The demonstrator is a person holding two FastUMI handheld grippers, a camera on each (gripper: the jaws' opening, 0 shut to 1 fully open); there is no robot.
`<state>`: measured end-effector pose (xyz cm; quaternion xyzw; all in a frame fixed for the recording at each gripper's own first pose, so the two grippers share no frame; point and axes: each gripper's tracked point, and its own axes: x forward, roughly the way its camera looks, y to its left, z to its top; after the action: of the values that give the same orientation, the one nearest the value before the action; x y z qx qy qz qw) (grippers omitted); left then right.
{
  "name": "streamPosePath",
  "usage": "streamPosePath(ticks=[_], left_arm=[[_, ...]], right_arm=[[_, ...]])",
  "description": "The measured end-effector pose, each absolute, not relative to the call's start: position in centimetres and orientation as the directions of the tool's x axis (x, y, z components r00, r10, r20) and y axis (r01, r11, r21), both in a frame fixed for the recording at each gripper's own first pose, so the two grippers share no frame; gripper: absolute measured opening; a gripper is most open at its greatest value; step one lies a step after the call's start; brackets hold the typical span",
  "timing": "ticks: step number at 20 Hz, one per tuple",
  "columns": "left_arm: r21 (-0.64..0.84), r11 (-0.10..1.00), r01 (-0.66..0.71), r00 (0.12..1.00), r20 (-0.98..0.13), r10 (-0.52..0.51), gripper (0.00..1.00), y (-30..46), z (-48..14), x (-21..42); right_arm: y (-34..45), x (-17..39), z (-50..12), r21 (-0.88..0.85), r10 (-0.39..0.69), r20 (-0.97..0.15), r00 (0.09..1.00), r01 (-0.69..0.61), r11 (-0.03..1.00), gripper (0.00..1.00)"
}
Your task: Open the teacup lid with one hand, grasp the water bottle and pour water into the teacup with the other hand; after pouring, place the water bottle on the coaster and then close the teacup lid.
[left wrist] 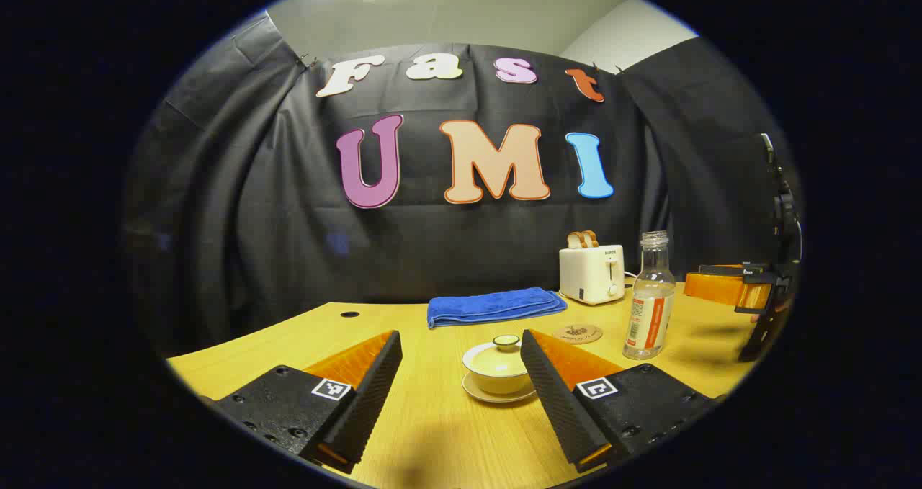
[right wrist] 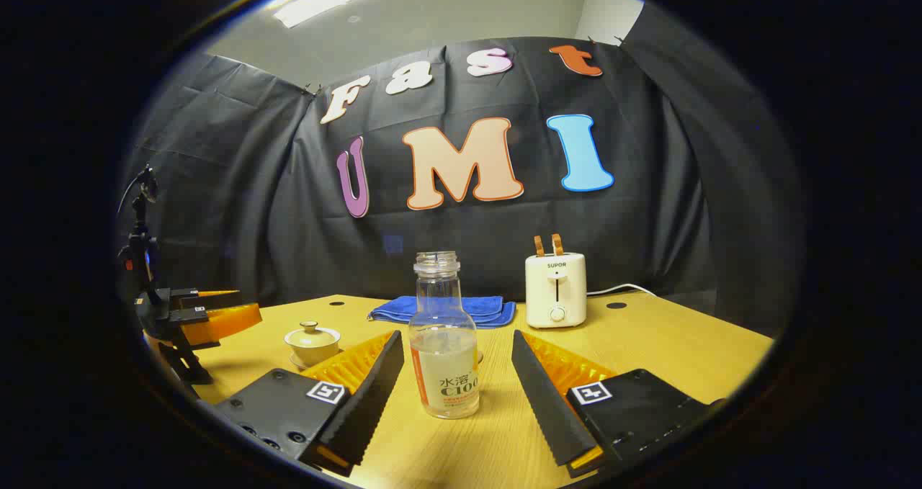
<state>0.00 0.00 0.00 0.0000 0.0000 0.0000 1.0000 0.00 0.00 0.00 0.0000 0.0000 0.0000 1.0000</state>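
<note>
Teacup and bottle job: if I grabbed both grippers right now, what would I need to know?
Left gripper: open, aimed at the lidded teacup, not touching.
Right gripper: open, with the water bottle standing uncapped on the table between its fingers, untouched.
Coaster: bare, beside the bottle.
Done: nothing.
Left: lift lid, pour, bottle onto coaster, close lid.

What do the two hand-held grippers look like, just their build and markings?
Each hand-held gripper, left and right, has two wedge-shaped fingers with ribbed inner faces, mounted on black blocks with screw holes. Each block carries a small square black-and-white marker.
</note>
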Motion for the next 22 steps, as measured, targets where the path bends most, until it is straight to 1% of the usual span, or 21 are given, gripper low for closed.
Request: streamPosePath(ticks=[1, 2, 4, 6, 7, 8, 11, 12, 15, 17, 18, 19, 21, 22], left_arm=[[0.001, 1.0, 0.0, 1.0, -0.006, 0.0, 0.96, 0.0, 0.0, 0.1], [-0.001, 1.0, -0.002, 1.0, -0.009, 0.002, 0.96, 0.0, -0.2, 0.2], [-0.008, 1.0, -0.004, 1.0, -0.019, 0.004, 0.96, 0.2, -0.4, 0.2], [-0.018, 1.0, -0.006, 1.0, -0.03, 0.006, 0.96, 0.3, -0.7, 0.3], [-0.023, 1.0, -0.009, 0.999, -0.036, 0.008, 0.96, 0.4, -0.8, 0.2], [-0.029, 1.0, -0.011, 0.999, -0.041, 0.01, 0.96, 0.5, -1.0, 0.3], [-0.05, 0.998, -0.032, 0.996, -0.079, 0.028, 0.96, 0.9, -1.8, 0.7], [-0.048, 0.998, -0.037, 0.996, -0.078, 0.033, 0.96, 1.1, -1.9, 0.4], [-0.048, 0.998, -0.031, 0.997, -0.078, 0.027, 0.97, 0.9, -1.8, 0.5], [-0.049, 0.998, -0.025, 0.997, -0.073, 0.022, 0.97, 0.8, -1.7, 0.6], [-0.048, 0.999, -0.018, 0.997, -0.075, 0.014, 0.97, 0.7, -1.8, 0.6], [-0.049, 0.999, 0.001, 0.997, -0.074, -0.004, 0.97, 0.2, -1.8, 0.7], [-0.046, 0.998, 0.047, 0.996, -0.07, -0.05, 0.96, -0.7, -1.8, 0.9], [-0.04, 0.998, 0.055, 0.996, -0.073, -0.058, 0.96, -0.8, -1.9, 0.9]], right_arm=[[0.0, 0.2, -0.2, 0.004, -0.001, -0.006, 1.0, 0.001, 1.0, 0.95], [0.2, 0.3, -0.3, 0.009, 0.0, -0.01, 1.0, 0.0, 1.0, 0.95], [0.4, 0.4, -0.2, 0.016, 0.002, -0.009, 1.0, -0.002, 1.0, 0.97], [0.6, 0.6, -0.5, 0.008, 0.002, -0.015, 1.0, -0.002, 1.0, 0.95], [0.6, 0.7, -0.6, 0.002, 0.002, -0.021, 1.0, -0.002, 1.0, 0.97], [0.7, 0.8, -0.8, -0.004, 0.002, -0.027, 1.0, -0.002, 1.0, 0.95], [0.7, 1.0, -1.2, -0.016, 0.002, -0.043, 0.999, -0.003, 1.0, 0.95], [0.7, 1.1, -1.4, -0.015, 0.001, -0.05, 0.999, -0.002, 1.0, 0.97], [0.2, 1.2, -1.3, -0.008, -0.015, -0.049, 0.999, 0.015, 1.0, 0.97], [0.2, 1.2, -1.3, -0.006, -0.018, -0.05, 0.999, 0.017, 1.0, 0.97], [0.3, 1.2, -1.3, -0.01, -0.018, -0.052, 0.998, 0.018, 1.0, 0.99], [0.3, 1.3, -1.3, -0.022, -0.019, -0.049, 0.999, 0.018, 1.0, 0.97], [0.7, 1.4, -1.5, -0.066, -0.013, -0.052, 0.999, 0.009, 0.998, 0.96], [1.0, 1.4, -1.7, -0.052, 0.002, -0.054, 0.999, -0.005, 0.999, 0.97]])
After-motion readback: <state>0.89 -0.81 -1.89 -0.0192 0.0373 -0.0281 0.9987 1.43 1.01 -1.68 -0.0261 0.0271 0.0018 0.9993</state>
